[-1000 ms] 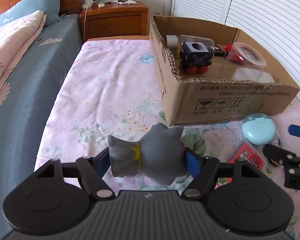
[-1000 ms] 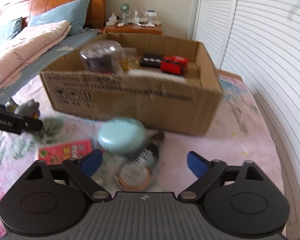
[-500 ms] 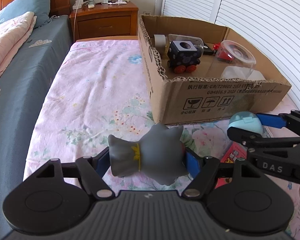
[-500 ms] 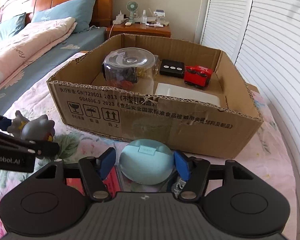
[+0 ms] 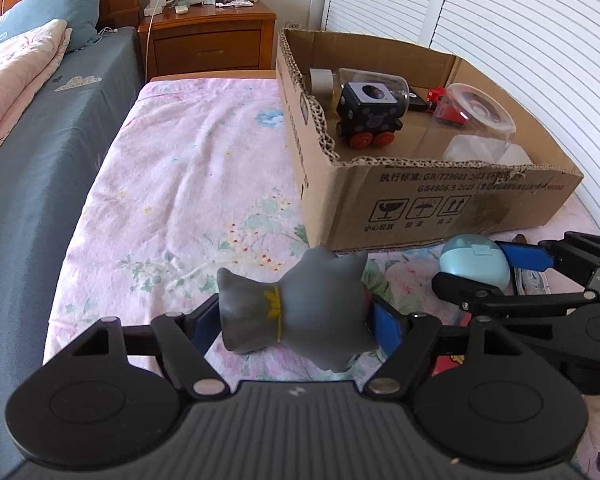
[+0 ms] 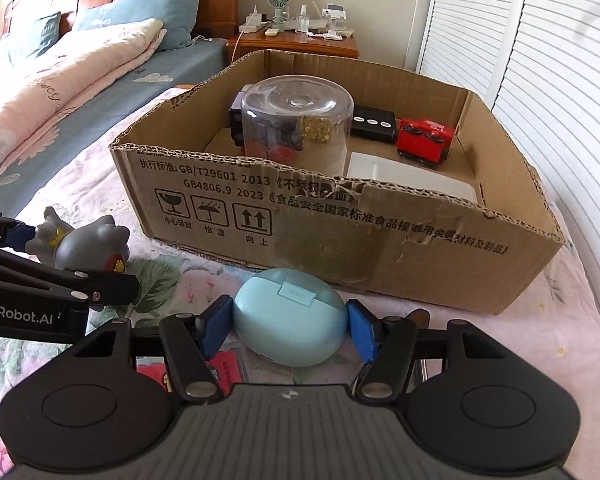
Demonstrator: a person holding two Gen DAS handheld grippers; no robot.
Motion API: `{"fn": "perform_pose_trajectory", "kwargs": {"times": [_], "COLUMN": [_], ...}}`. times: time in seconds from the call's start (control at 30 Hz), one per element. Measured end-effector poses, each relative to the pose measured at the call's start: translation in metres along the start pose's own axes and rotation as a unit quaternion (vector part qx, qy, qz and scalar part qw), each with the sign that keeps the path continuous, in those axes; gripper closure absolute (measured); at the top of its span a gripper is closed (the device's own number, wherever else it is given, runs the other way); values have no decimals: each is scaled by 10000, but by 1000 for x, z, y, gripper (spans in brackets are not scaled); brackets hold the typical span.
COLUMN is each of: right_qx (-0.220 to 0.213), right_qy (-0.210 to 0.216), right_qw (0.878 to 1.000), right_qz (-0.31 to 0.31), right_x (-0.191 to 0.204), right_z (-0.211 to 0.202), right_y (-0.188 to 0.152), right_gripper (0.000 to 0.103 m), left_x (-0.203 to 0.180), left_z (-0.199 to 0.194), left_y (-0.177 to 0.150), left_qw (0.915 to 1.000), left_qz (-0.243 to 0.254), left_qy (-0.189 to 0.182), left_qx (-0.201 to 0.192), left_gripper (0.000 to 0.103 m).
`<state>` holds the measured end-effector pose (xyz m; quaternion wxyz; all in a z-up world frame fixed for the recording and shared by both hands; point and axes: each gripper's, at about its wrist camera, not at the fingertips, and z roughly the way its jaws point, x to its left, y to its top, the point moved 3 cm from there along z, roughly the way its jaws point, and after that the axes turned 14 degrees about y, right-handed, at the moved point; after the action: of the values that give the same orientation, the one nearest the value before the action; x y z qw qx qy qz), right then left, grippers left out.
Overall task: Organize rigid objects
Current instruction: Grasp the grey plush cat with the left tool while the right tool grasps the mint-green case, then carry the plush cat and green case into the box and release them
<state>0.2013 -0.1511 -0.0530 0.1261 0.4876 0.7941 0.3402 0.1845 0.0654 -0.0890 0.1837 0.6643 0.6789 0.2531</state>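
- The cardboard box (image 6: 340,216) stands on the bedsheet (image 5: 188,184), beyond both grippers.
- Inside the box: the transparent jar (image 6: 296,120) sits left of the toy car (image 6: 424,140); the remote (image 6: 372,122) lies behind, between them.
- The toy figure (image 5: 296,312) lies left of the round case (image 6: 290,320), both before the box.
- The nightstand (image 5: 208,40) stands behind the bedsheet.

The box (image 6: 340,216) has an open top; its near wall stands ahead of both grippers. Inside, a clear tub (image 6: 298,120), black toy car (image 5: 370,120), red car (image 6: 424,138) and white tray (image 6: 410,180) fill much of the floor. The sheet (image 5: 188,184) left of the box lies open.
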Motion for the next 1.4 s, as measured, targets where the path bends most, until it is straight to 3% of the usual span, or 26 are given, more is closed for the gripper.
{"fn": "perform_pose_trajectory", "kwargs": {"times": [0.47, 0.8, 1.1, 1.3, 1.4], "right_qx": [171, 61, -186, -437, -530], "right_qy": [196, 298, 309, 132, 2], "right_qw": [9990, 9978, 9977, 9966, 9962], "right_qz": [-352, -591, -573, -684, -696], "right_x": [-2, -2, -9, -18, -26], "right_z": [-25, -59, -87, -106, -109], "right_y": [-3, 0, 13, 33, 45], "right_gripper": [38, 38, 38, 38, 38], "left_x": [2, -2, -13, -29, -34], "left_z": [-26, -60, -86, -69, -55], "left_y": [3, 13, 57, 95, 109], "left_qw": [9981, 9946, 9899, 9881, 9889], "left_qz": [596, 981, 1103, 1029, 784], "left_qy": [-99, -266, -358, -344, -395], "left_qx": [-87, -205, -812, -1093, -1197], "left_gripper": [29, 29, 29, 29, 21]}}
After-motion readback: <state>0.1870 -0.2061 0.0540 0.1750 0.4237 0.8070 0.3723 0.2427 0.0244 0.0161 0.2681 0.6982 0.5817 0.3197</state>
